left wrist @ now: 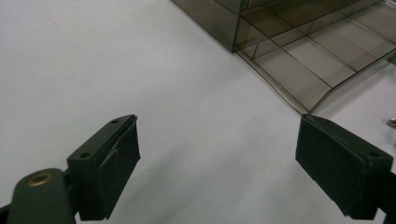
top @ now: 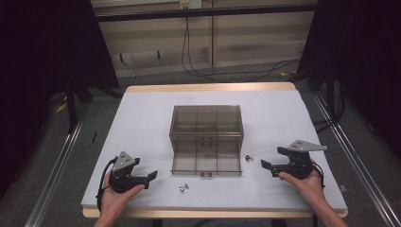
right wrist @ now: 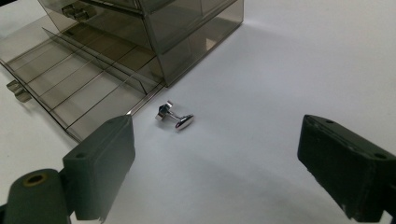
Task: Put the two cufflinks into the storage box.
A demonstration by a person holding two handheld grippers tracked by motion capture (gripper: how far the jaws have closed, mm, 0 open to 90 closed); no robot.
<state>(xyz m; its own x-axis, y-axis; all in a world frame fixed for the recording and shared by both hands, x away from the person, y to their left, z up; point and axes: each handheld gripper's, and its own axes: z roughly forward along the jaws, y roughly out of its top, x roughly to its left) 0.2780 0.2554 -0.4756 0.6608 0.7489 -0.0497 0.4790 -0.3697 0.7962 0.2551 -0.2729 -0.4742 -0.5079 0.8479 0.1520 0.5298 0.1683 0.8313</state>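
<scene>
A smoky clear drawer box (top: 206,124) stands mid-table with its bottom drawer (top: 206,164) pulled out toward me; its divided compartments look bare. One small silver cufflink (top: 248,157) lies just right of the drawer, another (top: 183,187) in front of it. My left gripper (top: 150,178) rests on the mat left of the drawer, open and holding nothing; its view (left wrist: 217,140) has the drawer (left wrist: 308,60) ahead to the right. My right gripper (top: 268,168) sits right of the drawer, open, and in its view (right wrist: 217,140) the cufflink (right wrist: 175,118) lies just ahead beside the drawer corner (right wrist: 93,88).
The white mat (top: 142,123) covers a wooden table with open room on both sides of the box. The drawer has a small metal handle (right wrist: 16,88) at its front. Cables run over the floor behind the table, and dark curtains hang on both sides.
</scene>
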